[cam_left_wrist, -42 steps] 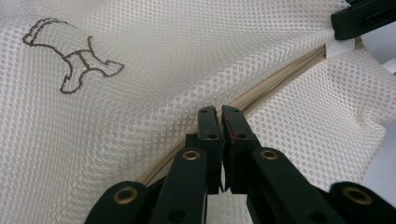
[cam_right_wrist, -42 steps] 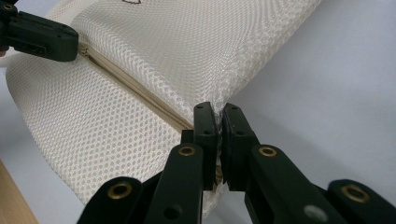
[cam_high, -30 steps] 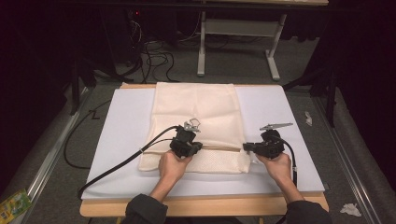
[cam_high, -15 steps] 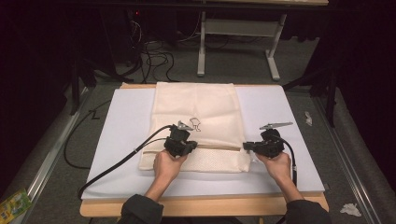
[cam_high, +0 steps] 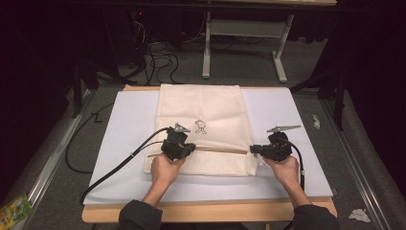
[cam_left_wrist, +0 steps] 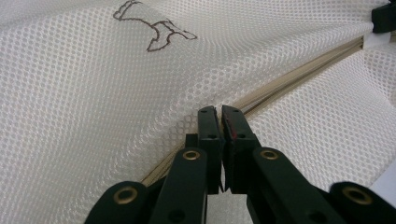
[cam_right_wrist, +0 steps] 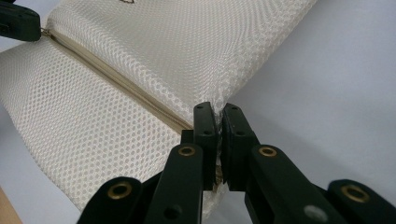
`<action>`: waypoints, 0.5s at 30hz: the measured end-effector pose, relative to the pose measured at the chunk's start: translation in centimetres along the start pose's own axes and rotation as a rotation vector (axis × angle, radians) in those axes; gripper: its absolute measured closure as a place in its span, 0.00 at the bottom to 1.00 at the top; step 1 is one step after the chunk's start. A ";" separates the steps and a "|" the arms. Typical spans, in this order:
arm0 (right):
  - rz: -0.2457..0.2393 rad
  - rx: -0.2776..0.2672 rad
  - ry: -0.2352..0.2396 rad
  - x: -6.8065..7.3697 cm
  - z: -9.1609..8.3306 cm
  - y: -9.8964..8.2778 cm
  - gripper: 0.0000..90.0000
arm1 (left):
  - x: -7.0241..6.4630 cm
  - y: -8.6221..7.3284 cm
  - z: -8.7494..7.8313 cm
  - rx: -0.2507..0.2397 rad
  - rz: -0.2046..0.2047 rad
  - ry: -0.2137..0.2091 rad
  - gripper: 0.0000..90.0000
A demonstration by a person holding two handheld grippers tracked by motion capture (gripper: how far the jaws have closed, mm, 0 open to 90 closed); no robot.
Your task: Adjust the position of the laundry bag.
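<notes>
One white-covered table (cam_high: 297, 120) amid dark cable-strewn floor (cam_high: 163, 57)

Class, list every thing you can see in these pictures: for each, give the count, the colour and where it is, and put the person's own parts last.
mesh bag: one, cream, lying flat mid-table
zipper: one, beige, running across the bag near its front edge
outline drawing: one, dark, on the bag's middle
table cover: one, white, under the bag
table: one, wooden, front edge showing
left gripper: one, black, shut at the zipper
right gripper: one, black, shut on the bag's side edge
hands: two, behind the grippers
</notes>
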State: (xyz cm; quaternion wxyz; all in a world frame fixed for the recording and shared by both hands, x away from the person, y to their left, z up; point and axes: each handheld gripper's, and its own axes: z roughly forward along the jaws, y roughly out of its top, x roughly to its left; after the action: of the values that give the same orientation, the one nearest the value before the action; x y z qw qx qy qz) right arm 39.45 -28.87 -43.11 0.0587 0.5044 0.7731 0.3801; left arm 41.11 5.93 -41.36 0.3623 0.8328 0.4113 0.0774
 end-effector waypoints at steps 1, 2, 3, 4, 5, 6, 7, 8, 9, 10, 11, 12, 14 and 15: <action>0.002 0.001 -0.001 0.0 0.0 0.0 0.97 | 0.2 -0.1 -0.1 -0.001 -0.005 -0.001 0.97; 0.002 0.001 -0.001 0.0 0.0 0.0 0.97 | 0.2 -0.1 -0.1 -0.001 -0.005 -0.001 0.97; -0.005 0.001 -0.003 0.1 0.0 0.0 0.97 | 0.2 -0.1 -0.1 -0.002 -0.005 0.001 0.97; -0.005 0.001 -0.003 0.1 0.0 0.0 0.97 | 0.2 -0.1 -0.2 -0.005 -0.008 0.002 0.97; -0.003 0.000 -0.003 0.1 -0.1 0.0 0.97 | 0.3 -0.1 -0.2 -0.004 -0.008 -0.002 0.97; -0.002 0.000 -0.003 0.1 -0.1 0.0 0.97 | 0.3 -0.1 -0.3 -0.004 -0.006 0.000 0.97; -0.005 0.000 -0.005 0.1 0.0 0.0 0.97 | 0.3 -0.1 -0.3 -0.004 -0.009 -0.001 0.97; -0.004 0.001 -0.004 0.1 0.0 0.0 0.97 | 0.3 -0.2 -0.3 -0.003 -0.008 0.003 0.97; -0.004 0.001 -0.006 0.1 0.0 0.0 0.97 | 0.4 -0.2 -0.3 -0.003 -0.008 0.006 0.97; -0.004 0.001 -0.006 0.1 0.0 0.0 0.97 | 0.5 -0.2 -0.4 -0.004 -0.012 0.005 0.97; -0.005 -0.001 -0.007 0.0 0.0 0.0 0.97 | 0.6 -0.3 -0.4 -0.006 -0.013 0.006 0.97; -0.005 -0.001 -0.006 0.0 0.0 0.0 0.97 | 0.7 -0.3 -0.5 -0.006 -0.015 0.008 0.97; -0.006 -0.003 -0.007 0.0 0.0 0.0 0.97 | 0.8 -0.4 -0.6 -0.007 -0.017 0.007 0.97; -0.008 -0.002 -0.011 0.1 0.0 0.0 0.97 | 0.9 -0.4 -0.7 -0.009 -0.018 0.011 0.97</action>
State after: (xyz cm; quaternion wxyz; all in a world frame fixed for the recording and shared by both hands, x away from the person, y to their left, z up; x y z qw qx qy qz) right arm 39.42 -28.83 -43.07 0.0651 0.5033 0.7745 0.3776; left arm 41.12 7.18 -41.27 0.3644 0.8270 0.4205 0.0805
